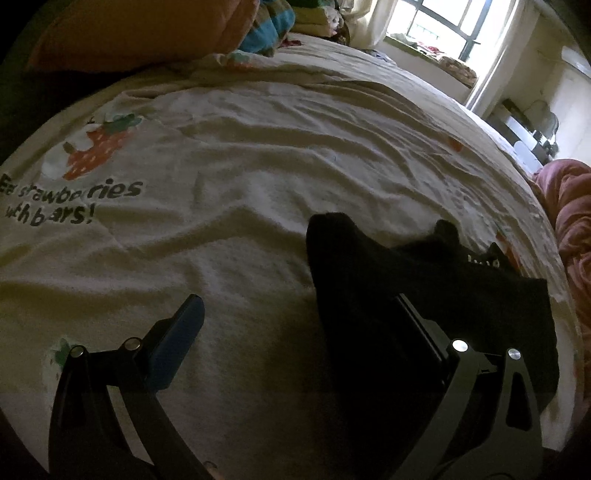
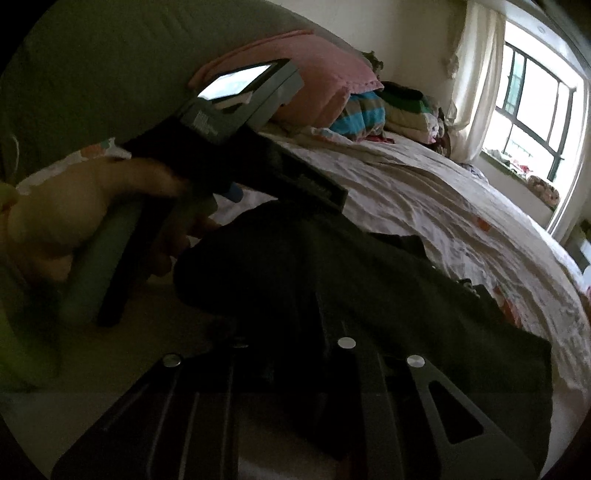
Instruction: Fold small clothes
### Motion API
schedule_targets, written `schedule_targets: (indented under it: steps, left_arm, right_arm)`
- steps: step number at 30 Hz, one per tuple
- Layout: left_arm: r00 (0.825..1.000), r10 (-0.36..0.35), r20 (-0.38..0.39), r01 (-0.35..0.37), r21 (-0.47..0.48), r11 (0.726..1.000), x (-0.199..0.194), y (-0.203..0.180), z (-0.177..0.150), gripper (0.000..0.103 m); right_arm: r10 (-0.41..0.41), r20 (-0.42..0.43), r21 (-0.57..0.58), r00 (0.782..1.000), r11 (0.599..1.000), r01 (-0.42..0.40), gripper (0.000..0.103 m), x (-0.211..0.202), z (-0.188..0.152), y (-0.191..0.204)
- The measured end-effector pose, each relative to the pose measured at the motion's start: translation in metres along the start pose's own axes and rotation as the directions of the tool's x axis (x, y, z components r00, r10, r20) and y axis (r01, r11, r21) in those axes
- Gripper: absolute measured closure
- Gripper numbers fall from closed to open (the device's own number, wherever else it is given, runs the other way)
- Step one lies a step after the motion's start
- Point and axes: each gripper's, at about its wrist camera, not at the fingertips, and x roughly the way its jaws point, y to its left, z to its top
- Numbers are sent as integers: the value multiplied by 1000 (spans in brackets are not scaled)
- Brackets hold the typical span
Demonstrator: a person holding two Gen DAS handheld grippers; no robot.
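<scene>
We note left gripper (image 1: pixel 295 325) fingers wide; black garment (image 1: pixel 424 280) drapes over right-hand finger, nothing pinched. Risk: cloth slides off as fingers shut, fold goes askew. Right gripper (image 2: pixel 291 332) fingers narrow, buried under same dark cloth; we judge it clamped on near edge. Risk: thin bite slips, or sheet caught along with garment. Beyond fingers: rumpled strawberry-print sheet (image 1: pixel 221 166) on bed, pink pillow (image 2: pixel 325 77), bedding pile, bright window (image 1: pixel 443 26) far right.

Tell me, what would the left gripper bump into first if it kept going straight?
Probably the white strawberry-print bedsheet. The left gripper is open and tilts down at it; the black garment drapes its right finger.
</scene>
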Motion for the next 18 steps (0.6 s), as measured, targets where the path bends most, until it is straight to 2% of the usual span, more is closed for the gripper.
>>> schedule_targets:
  steps: [5,12,15,18]
  left_arm:
    - [1000,-17,-13,17,-3,1000,2,-2,-3,10]
    - [996,-91,-11,91,-9,996,-2,-11,-7,10]
    - [987,-158,-23,158,-30,987,-3,-13,-9,25]
    - [984,-175,-15,175,-14,984,-6,-22,-12,41]
  right_arm:
    - [6,13,18,1000,1000,-6,92,-8,-3,-3]
    - [11,31,34,999,999,-12,92,-16,-4,-6]
    - [6,38,33,999,999,-7,92,-18,-4,-6]
    - [-1,45,29,999,1000,0,93,-22,-5,-6]
